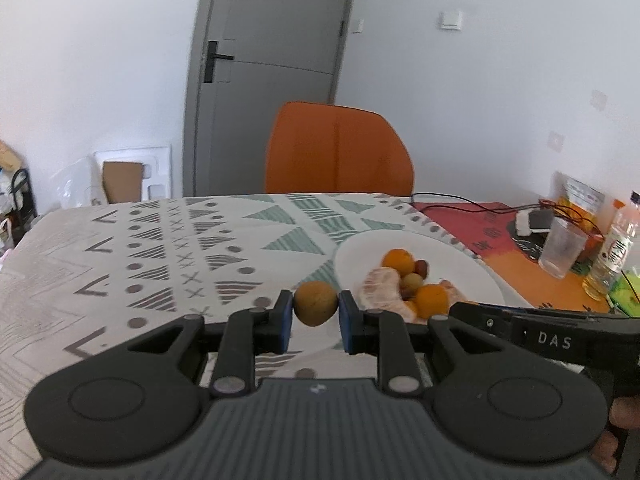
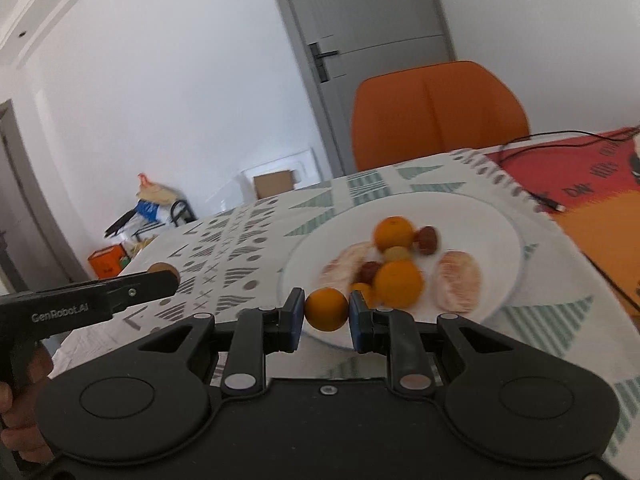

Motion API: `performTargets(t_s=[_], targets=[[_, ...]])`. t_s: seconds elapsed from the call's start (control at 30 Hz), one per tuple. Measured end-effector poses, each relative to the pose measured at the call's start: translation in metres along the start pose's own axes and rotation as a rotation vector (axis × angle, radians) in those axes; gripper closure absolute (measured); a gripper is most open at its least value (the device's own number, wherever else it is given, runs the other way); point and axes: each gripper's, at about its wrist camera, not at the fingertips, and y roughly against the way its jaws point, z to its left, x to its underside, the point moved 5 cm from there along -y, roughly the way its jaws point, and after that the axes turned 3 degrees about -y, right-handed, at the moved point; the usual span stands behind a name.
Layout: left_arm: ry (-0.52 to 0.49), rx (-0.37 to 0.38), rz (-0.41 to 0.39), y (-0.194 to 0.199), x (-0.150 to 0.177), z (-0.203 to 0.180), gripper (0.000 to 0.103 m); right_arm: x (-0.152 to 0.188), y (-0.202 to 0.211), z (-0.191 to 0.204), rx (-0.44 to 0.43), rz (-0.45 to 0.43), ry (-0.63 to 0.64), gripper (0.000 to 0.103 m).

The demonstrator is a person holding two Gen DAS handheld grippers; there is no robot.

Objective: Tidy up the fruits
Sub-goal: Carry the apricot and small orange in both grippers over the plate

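White walls and a grey door (image 1: 276, 60) stand behind an orange padded chair (image 1: 338, 148) pushed up to our desk (image 1: 120, 256), which is covered with a pale cloth printed with grey and green triangles, dots and crosses. On the cloth lies a round white plate (image 1: 472, 276) that carries two whole oranges (image 1: 398, 261), two peeled pomelo segments (image 1: 380, 286) and a few small reddish and yellowish fruits (image 1: 413, 281), all bunched near its middle.

Our left gripper (image 1: 316, 318) has its blue-padded fingers (image 1: 286, 322) closed on a small brownish-yellow round fruit (image 1: 315, 303), held in the air just left of the plate's near edge. From the right wrist view that same gripper (image 2: 170, 278) reaches in from the left with the fruit (image 2: 162, 269) showing beyond its tip.

Our right gripper (image 2: 326, 326) pinches a small bright orange kumquat-like fruit (image 2: 326, 309) between its fingers (image 2: 294, 326), over the near rim of the plate (image 2: 308, 256). Its black body (image 1: 540, 334) shows at the right in the left wrist view.

Beyond the plate, at the right, a red and orange mat (image 1: 480, 232) holds a clear plastic cup (image 1: 562, 249) and a bottle of yellow liquid (image 1: 612, 258), and a black cable (image 1: 460, 200) runs across it.
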Motion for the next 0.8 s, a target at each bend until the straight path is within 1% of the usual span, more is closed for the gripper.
performTargets(t_s=[0.23, 0.37, 0.57, 0.77, 0.8], targets=[[-0.051, 0.03, 0.015, -0.011, -0.002, -0.027, 0.08, 0.001, 0.008, -0.033, 0.037, -0.025, -0.066, 0.081], [-0.069, 0.039, 0.023, -0.019, -0.003, -0.039, 0.08, -0.001, 0.012, -0.045, 0.05, -0.039, -0.07, 0.081], [-0.083, 0.054, 0.024, -0.032, -0.007, -0.055, 0.08, -0.01, 0.016, -0.056, 0.056, -0.061, -0.064, 0.081], [-0.103, 0.062, 0.034, -0.044, -0.009, -0.068, 0.08, -0.017, 0.013, -0.058, 0.043, -0.075, -0.05, 0.081], [-0.105, 0.063, 0.037, -0.046, -0.009, -0.069, 0.08, -0.018, 0.012, -0.057, 0.037, -0.076, -0.048, 0.079]])
